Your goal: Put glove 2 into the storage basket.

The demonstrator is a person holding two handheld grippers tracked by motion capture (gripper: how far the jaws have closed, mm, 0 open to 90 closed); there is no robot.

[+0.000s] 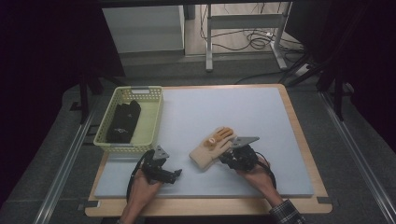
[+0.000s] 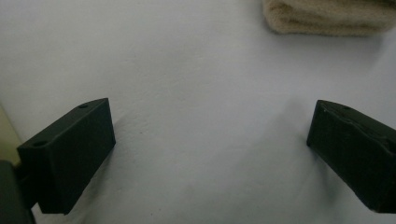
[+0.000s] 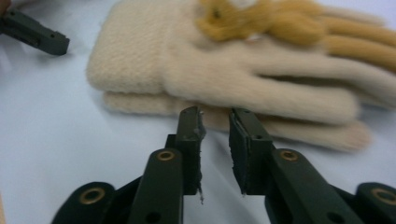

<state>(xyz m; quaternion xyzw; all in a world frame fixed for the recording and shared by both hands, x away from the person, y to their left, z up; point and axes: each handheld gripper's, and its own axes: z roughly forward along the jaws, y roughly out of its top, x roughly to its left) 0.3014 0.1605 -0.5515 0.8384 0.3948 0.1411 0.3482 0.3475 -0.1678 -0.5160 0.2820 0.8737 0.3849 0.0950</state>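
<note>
High view: left gripper (image 1: 159,167) rests low on the mat (image 1: 243,112), jaws wide apart, empty. Right gripper (image 1: 229,154) points at the cream gloves (image 1: 211,148), jaws slightly parted, grasping nothing. Basket (image 1: 152,122): one dark bundle (image 1: 124,122).

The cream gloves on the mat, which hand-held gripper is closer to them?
Right. The right hand-held gripper sits right at the edge of the cream gloves, jaws slightly apart. The left hand-held gripper rests on the mat, off to their left.

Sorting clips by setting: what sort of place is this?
Probably a lab or workshop bench: a grey mat on a wooden table, cables on the floor behind, a metal frame's legs.
</note>
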